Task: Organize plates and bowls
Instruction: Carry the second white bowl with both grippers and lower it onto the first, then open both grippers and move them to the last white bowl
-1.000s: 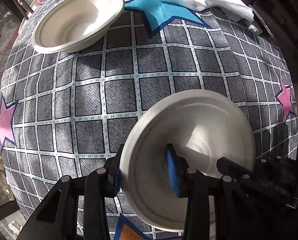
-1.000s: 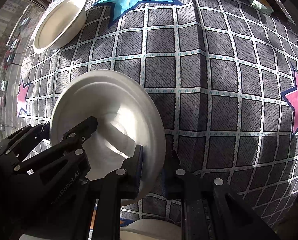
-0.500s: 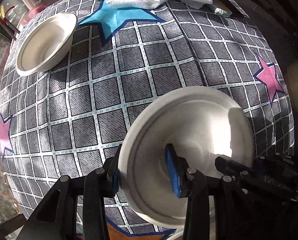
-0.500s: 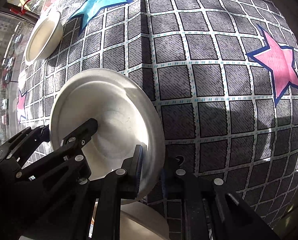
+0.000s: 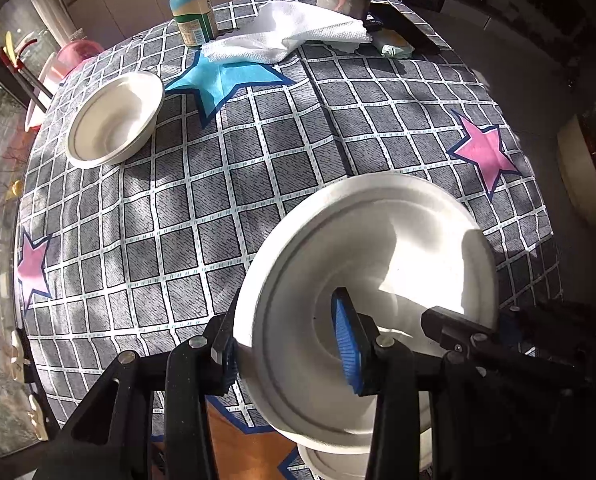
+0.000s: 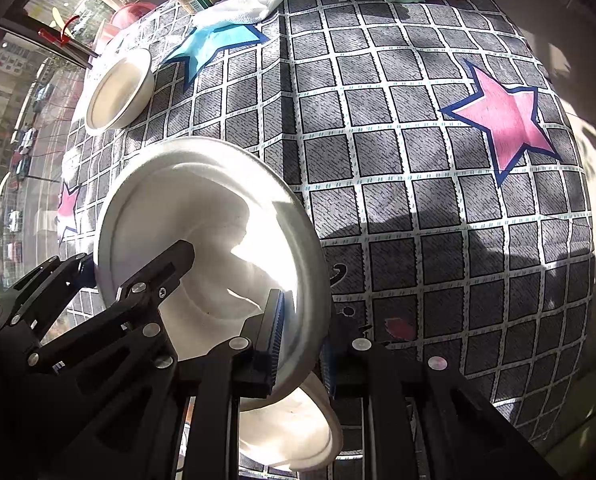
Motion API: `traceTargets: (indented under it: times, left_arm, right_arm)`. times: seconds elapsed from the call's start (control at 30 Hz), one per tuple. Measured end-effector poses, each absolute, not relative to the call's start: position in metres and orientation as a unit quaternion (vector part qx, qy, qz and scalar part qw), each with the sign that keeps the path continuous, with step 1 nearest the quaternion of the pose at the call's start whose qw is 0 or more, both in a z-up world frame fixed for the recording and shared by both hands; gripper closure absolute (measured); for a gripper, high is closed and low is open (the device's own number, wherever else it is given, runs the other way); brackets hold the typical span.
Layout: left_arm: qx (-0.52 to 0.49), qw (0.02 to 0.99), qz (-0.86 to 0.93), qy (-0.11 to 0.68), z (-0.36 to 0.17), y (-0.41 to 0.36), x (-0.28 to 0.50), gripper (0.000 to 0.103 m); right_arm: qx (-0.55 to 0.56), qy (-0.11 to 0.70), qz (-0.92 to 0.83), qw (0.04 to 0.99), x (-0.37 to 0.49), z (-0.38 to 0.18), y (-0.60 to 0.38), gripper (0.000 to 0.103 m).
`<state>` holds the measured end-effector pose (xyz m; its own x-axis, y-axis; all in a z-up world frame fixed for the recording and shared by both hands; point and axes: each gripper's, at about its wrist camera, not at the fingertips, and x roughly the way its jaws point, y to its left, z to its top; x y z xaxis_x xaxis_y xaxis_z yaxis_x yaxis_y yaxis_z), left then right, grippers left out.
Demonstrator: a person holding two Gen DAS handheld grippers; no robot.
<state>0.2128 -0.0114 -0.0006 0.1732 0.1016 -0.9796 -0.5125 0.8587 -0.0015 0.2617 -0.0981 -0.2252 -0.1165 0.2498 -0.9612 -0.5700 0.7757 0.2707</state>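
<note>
While you held it tilted above the table: the white moulded-pulp plate [image 5: 362, 280] had a smooth ridged rim.
Left gripper [image 5: 289, 344]: you had its blue ribbed pads clamped on the plate's near-left rim.
Right gripper [image 6: 302, 332]: clamped on the opposite rim.
Bowl [image 5: 113, 120]: round, matte white, upright at far left.
Second bowl [image 6: 289, 428]: directly beneath the plate.
Tablecloth [image 5: 257, 160]: grey woven-look grid with stars.

White bowl [image 5: 370, 280]; grey-checked tablecloth [image 5: 225, 184], pink and blue stars.

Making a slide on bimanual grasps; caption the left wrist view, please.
Both grippers, left gripper and right gripper, clamp opposite rims of a white plate above the checked tablecloth.
</note>
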Motion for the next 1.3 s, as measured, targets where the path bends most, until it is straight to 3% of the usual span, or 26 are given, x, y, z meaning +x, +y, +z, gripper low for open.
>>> traceTargets:
  times: [0.67,0.77,0.83,0.9,0.97,1.0,1.03,1.3]
  left_arm:
    - [-0.193,0.712,0.16,0.656,-0.024,-0.086,0.165,0.059]
    - [-0.185,0.713,0.162,0.657,-0.023,-0.088,0.164,0.053]
    - [-0.177,0.712,0.171,0.657,-0.021,-0.086,0.161,0.034]
    - [-0.177,0.714,0.178,0.654,-0.019,-0.082,0.158,0.025]
    - [-0.18,0.712,0.184,0.653,-0.018,-0.075,0.152,0.024]
    - [-0.181,0.71,0.188,0.654,-0.019,-0.072,0.148,0.024]
    - [-0.183,0.707,0.189,0.656,-0.021,-0.068,0.145,0.024]
    - [-0.201,0.688,0.225,0.66,-0.026,-0.04,0.123,0.024]
  right_arm:
    - [-0.154,0.699,0.284,0.638,0.179,-0.234,-0.143,0.084]
    - [-0.163,0.694,0.282,0.642,0.177,-0.235,-0.143,0.084]
    - [-0.165,0.692,0.278,0.645,0.178,-0.234,-0.144,0.084]
    - [-0.171,0.689,0.273,0.65,0.178,-0.233,-0.145,0.083]
    - [-0.171,0.687,0.265,0.655,0.181,-0.231,-0.149,0.069]
    - [-0.17,0.685,0.258,0.66,0.183,-0.23,-0.151,0.048]
    - [-0.163,0.681,0.257,0.666,0.185,-0.229,-0.153,0.036]
    - [-0.144,0.684,0.237,0.674,0.2,-0.227,-0.156,0.036]
